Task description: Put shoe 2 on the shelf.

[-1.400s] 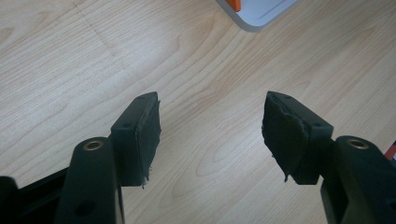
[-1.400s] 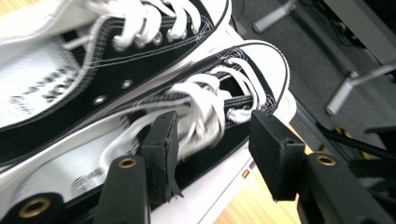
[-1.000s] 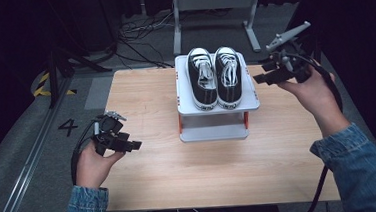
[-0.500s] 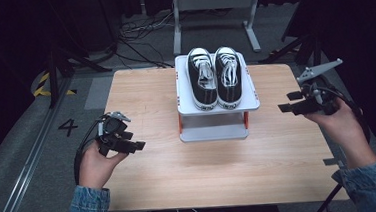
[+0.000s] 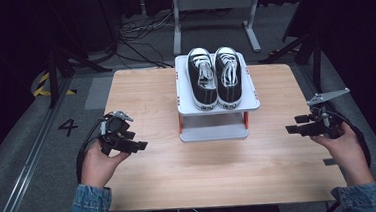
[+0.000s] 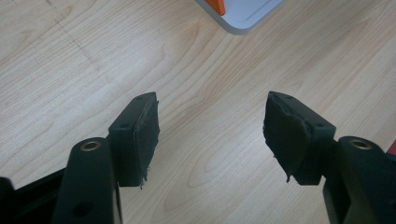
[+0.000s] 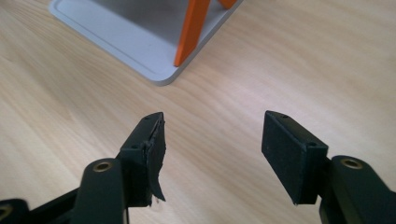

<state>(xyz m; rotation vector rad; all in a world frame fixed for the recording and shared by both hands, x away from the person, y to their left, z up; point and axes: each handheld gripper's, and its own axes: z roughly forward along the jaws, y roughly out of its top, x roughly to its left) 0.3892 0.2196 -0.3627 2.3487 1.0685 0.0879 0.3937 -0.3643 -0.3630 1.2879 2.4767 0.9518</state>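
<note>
Spanning most of the high view, a pale wood-grain counter point(image 5: 191, 181) lay rectangular and smooth, its near half bare from edge to edge. At its far middle stood a grey two-tier rack point(image 5: 219, 129) with rounded corners and orange uprights, its top tray carrying a pair of black canvas sneakers point(image 5: 214, 79) with white laces and toe caps, set side by side and touching. A person's left hand point(image 5: 97, 165) held the left gripper point(image 5: 128, 142) over the counter's left edge, and the right hand point(image 5: 347, 147) held the right gripper point(image 5: 302, 125) near the right edge, both well apart from the rack. In each gripper view the black padded jaws stood wide apart with nothing between them, bare wood below and a corner of the rack's base ahead.
</note>
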